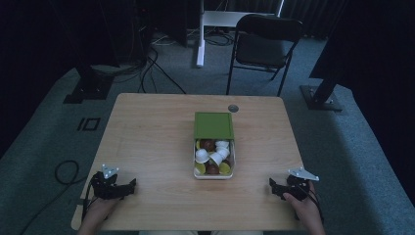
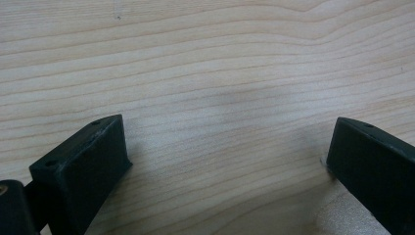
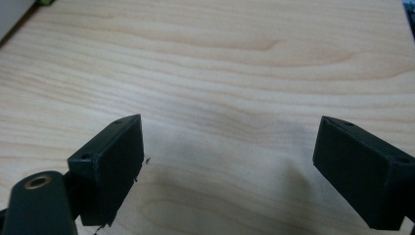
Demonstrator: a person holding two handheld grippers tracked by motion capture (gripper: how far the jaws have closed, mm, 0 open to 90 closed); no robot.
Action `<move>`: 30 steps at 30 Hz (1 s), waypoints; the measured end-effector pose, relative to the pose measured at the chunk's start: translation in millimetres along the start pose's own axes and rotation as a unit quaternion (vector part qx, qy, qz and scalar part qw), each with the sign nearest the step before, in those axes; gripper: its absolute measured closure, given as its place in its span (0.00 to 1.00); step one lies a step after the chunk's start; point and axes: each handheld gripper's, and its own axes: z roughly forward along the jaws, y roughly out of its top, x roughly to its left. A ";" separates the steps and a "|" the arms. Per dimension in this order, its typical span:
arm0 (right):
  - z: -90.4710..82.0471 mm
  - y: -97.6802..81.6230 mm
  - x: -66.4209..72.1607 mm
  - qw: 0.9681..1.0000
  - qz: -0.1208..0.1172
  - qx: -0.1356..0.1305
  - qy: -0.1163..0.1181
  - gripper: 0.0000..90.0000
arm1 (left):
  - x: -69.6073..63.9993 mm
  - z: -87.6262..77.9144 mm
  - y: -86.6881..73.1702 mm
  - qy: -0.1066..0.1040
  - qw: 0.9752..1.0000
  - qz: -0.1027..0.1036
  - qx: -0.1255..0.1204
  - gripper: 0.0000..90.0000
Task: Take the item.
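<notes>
Both tools, left tool [image 1: 131,184] and right tool [image 1: 272,185], rest released on the near surface [image 1: 151,137], nothing started, so the next move likely calls for reaching far toward the middle box [image 1: 214,159] of capsules.

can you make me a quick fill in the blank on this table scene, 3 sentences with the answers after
1. The lid of the box of capsules is coloured ____.
2. Both the left tongs and the right tongs stand with jaws ____, holding nothing.
3. Beyond the wooden table stands a black folding ____.

Missing words: green; open; chair
</notes>
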 end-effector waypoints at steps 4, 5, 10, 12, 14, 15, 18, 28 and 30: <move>-2.6 5.0 1.2 1.000 0.003 -0.009 0.004 0.13 | 0.0 0.0 0.0 0.000 1.000 0.000 0.000 0.02; -2.6 5.0 1.2 1.000 0.003 -0.009 0.004 0.13 | 0.0 0.0 0.0 0.000 1.000 0.000 0.000 0.02; -7.8 12.7 3.4 1.000 0.001 -0.021 0.006 0.13 | 0.0 0.0 0.0 0.000 1.000 0.000 0.000 0.02; -10.1 16.5 5.1 1.000 -0.001 -0.025 0.009 0.13 | 0.0 0.0 0.0 0.000 1.000 0.000 0.000 0.02; -12.0 20.6 6.5 0.999 -0.005 -0.029 0.011 0.13 | 0.0 0.0 0.0 0.000 1.000 0.000 0.000 0.02; -12.9 22.6 7.3 0.999 -0.006 -0.031 0.012 0.13 | 0.0 0.0 0.0 0.000 1.000 0.000 0.000 0.02; -15.3 28.7 9.9 0.999 -0.009 -0.034 0.017 0.13 | 0.0 0.0 0.0 0.000 1.000 0.000 0.000 0.02; -22.8 47.8 21.4 0.998 -0.020 -0.047 0.026 0.13 | 0.0 0.0 0.0 0.000 1.000 0.000 0.000 0.02; -24.4 52.0 23.7 0.998 -0.024 -0.050 0.025 0.13 | 0.0 -0.1 0.0 0.000 1.000 0.000 0.000 0.02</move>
